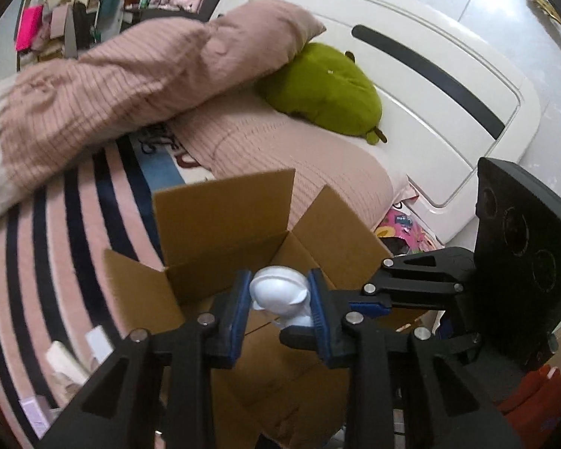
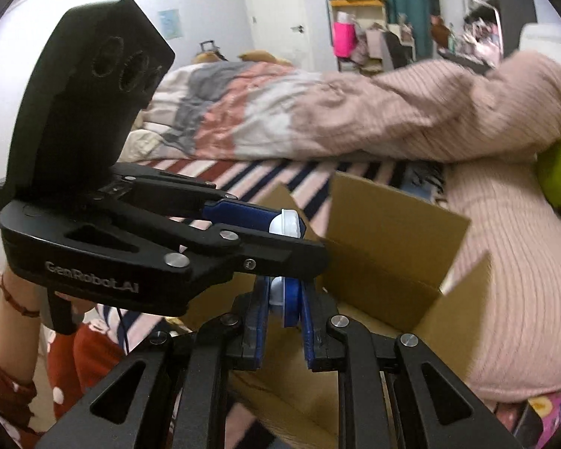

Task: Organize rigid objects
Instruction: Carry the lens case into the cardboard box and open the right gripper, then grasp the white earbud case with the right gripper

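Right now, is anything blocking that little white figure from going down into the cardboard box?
Nothing visible does. The white figure, pinched in the left gripper, hangs above the cardboard box, whose flaps stand open. The right gripper sits beside it, off the path.

Seen: a bed [image 1: 430,86] with a white headboard, spread with a pink sheet striped in dark blue [image 1: 56,232]. Lying on it: an open cardboard box [image 1: 220,224], a ribbed pink pillow [image 1: 291,157], a bunched pink duvet [image 1: 131,75], a green plush toy [image 1: 325,89] against the headboard.
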A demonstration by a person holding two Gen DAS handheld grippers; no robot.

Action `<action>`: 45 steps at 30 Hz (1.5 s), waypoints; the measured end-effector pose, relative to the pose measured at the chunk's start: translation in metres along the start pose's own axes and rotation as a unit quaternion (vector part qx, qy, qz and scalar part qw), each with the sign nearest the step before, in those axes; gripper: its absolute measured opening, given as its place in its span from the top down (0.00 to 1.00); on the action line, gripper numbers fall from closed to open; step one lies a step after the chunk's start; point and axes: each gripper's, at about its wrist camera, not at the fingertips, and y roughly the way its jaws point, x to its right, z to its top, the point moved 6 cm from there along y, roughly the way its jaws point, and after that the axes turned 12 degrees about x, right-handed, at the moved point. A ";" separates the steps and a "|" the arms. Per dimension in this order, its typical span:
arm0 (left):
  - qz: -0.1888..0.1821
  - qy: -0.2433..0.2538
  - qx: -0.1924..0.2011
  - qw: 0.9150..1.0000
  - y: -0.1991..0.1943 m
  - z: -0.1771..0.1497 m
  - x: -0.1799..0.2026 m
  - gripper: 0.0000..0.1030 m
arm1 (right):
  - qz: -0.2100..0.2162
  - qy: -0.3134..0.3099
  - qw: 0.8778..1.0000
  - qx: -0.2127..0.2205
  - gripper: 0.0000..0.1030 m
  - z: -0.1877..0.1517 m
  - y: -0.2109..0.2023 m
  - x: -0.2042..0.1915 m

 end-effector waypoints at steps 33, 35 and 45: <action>0.228 -0.032 0.092 0.969 -0.196 -0.062 -0.133 0.19 | 0.018 -0.086 0.995 0.042 0.00 0.027 0.026 -0.130; 0.235 -0.038 0.093 0.967 -0.203 -0.074 -0.146 0.19 | 0.032 -0.100 0.994 0.041 0.00 0.026 0.039 -0.151; 0.236 -0.083 0.089 0.964 -0.218 -0.137 -0.201 0.19 | 0.060 -0.048 0.995 -0.070 0.04 -0.041 0.139 -0.185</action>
